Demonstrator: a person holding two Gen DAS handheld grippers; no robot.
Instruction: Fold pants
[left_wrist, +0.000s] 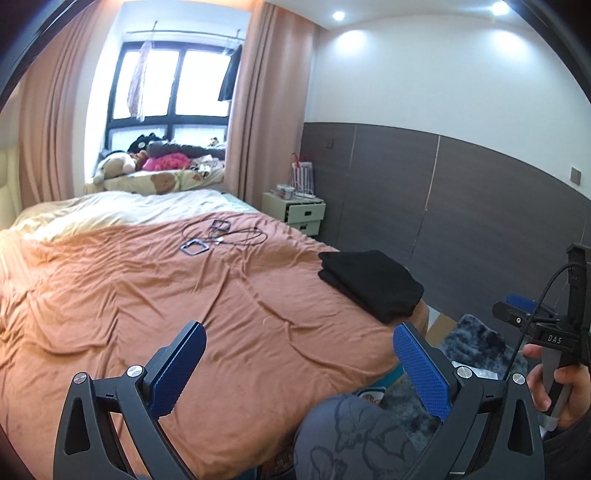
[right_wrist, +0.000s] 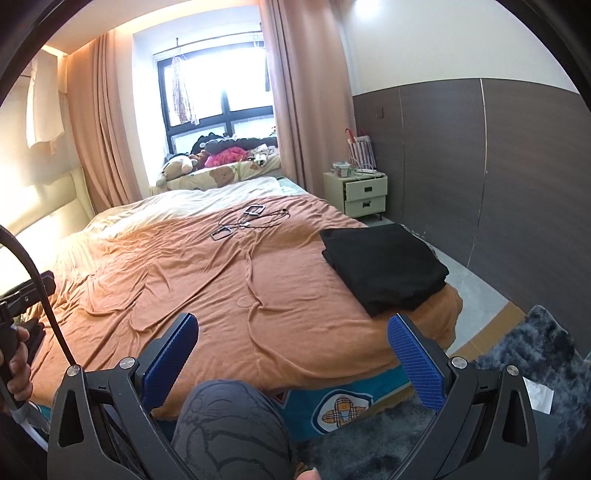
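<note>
Black pants (left_wrist: 371, 284) lie folded near the bed (left_wrist: 155, 295) corner; folding looks done; left gripper (left_wrist: 297, 373) and right gripper (right_wrist: 291, 365) gape empty.

Pants (right_wrist: 384, 267) are plain black, folded on a rusty orange bedspread (right_wrist: 221, 288) that goes cream up top. Both grippers have bright blue textured pads (left_wrist: 424, 373) on black frames. Curtains (left_wrist: 258, 110) are dusty pink, the rug (right_wrist: 528, 350) shaggy dark grey, and the knee (right_wrist: 229, 428) grey with a floral print.
</note>
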